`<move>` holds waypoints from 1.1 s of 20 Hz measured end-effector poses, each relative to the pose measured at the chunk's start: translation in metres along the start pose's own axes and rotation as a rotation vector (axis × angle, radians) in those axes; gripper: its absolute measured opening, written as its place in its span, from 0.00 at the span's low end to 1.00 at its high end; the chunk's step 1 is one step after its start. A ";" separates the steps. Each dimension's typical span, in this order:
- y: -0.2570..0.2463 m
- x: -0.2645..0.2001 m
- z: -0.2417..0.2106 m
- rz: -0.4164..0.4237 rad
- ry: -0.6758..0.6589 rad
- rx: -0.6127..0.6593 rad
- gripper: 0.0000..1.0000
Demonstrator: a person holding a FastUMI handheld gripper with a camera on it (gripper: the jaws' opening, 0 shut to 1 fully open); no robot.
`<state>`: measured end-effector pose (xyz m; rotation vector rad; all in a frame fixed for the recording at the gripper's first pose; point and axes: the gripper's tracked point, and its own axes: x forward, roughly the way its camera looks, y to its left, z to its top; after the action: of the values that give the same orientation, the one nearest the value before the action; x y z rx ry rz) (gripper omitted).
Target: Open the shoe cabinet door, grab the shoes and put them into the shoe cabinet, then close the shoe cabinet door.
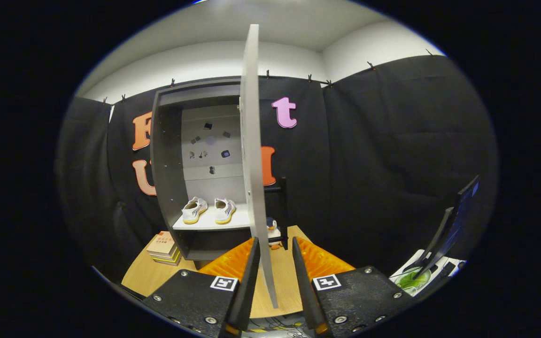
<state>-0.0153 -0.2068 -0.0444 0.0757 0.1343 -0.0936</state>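
The grey shoe cabinet (167, 164) stands open ahead and to the left of my fingers. A pair of white shoes (208, 210) sits side by side on its light shelf (214, 224). The cabinet door (253, 155) is swung out edge-on toward me, and its lower free edge reaches down between my two fingers. My gripper (275, 249) is open, with the left finger close beside the door's edge and the right finger standing apart from it. Nothing is held.
A stack of books (163, 249) lies on the wooden floor left of the cabinet. A small penguin toy (273, 231) stands by a dark stand just right of the door. A monitor (453, 225) and a green bowl (411, 280) sit at the far right.
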 end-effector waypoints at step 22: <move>0.031 0.049 -0.035 0.215 0.035 -0.004 0.71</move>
<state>0.0319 -0.1776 -0.0833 0.0875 0.1607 0.1230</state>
